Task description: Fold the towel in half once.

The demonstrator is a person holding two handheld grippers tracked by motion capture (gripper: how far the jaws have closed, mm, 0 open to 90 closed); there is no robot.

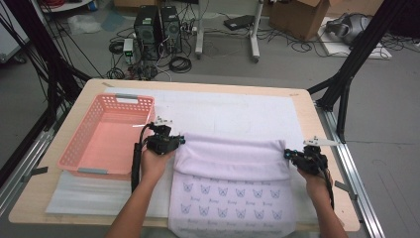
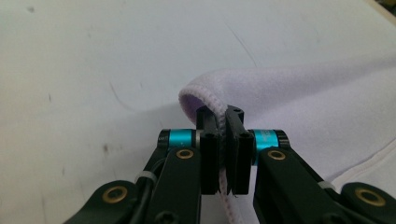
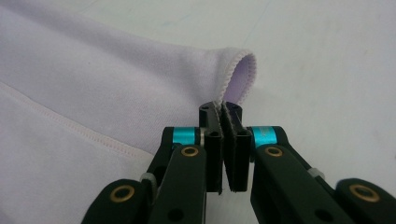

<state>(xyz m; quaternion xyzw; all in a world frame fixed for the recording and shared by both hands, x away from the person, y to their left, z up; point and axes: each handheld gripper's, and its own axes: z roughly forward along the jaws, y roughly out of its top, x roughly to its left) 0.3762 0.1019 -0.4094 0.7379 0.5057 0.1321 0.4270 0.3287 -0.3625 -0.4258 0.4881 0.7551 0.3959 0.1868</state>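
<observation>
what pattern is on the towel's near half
Rows of small blue butterfly-like motifs on the pale lilac towel, best in the high view.

I find no legible text: the small script under each animal-head print on my pale lilac fleece towel is too blurred to read.

The towel runs off the near edge of the high view, so its near hem is cut away. Both forearms leave that same edge. Behind the far fold the table mat is covered. The small print on the towel is too fine to read.
</observation>
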